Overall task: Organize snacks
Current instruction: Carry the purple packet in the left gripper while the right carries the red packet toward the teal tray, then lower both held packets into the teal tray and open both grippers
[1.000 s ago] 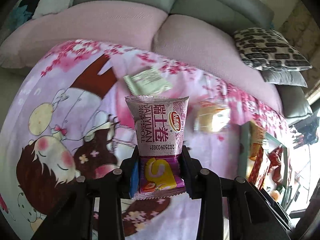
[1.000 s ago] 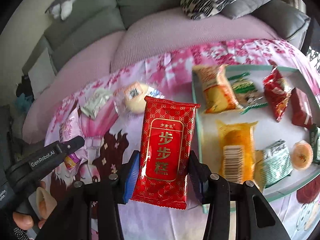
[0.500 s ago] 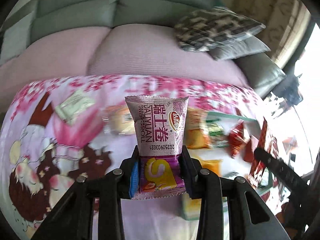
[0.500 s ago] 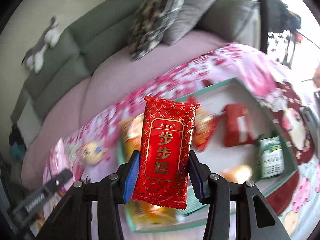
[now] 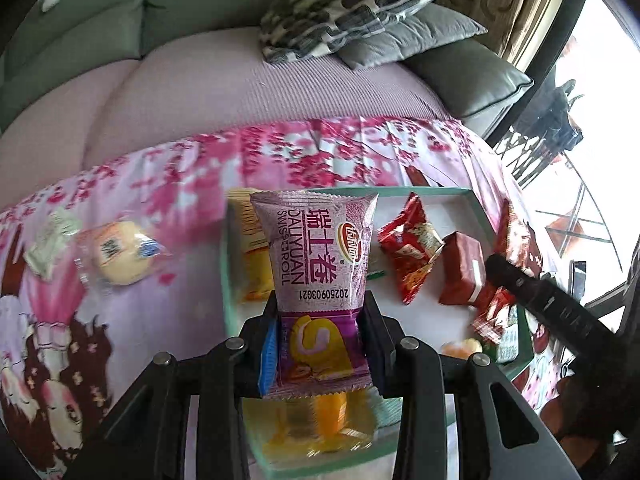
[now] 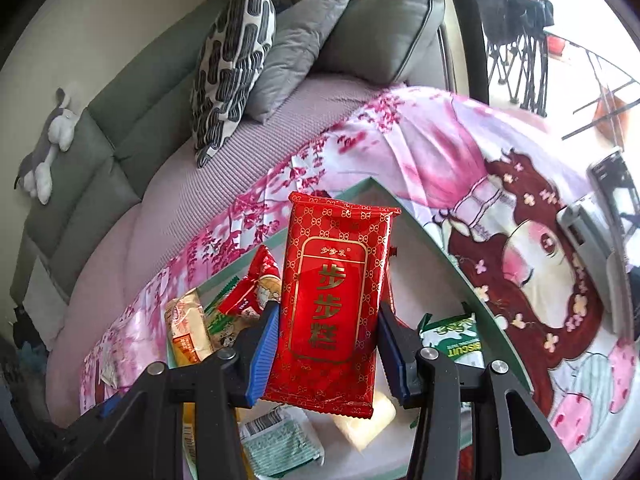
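Note:
My left gripper is shut on a purple Swiss roll packet and holds it upright above the near left part of the green-rimmed white tray. My right gripper is shut on a red cake packet above the same tray. The right gripper's arm shows at the right of the left wrist view. The tray holds several snacks: a red packet, a dark red block, an orange packet, a green biscuit pack.
A round yellow cake and a pale green packet lie on the pink cartoon cloth left of the tray. Behind it is a sofa with a patterned cushion and grey cushions. A grey device lies at the right.
Both grippers swung right with their packets, from over the cloth to over the tray. The loose snacks on the cloth shifted to the left of the view.

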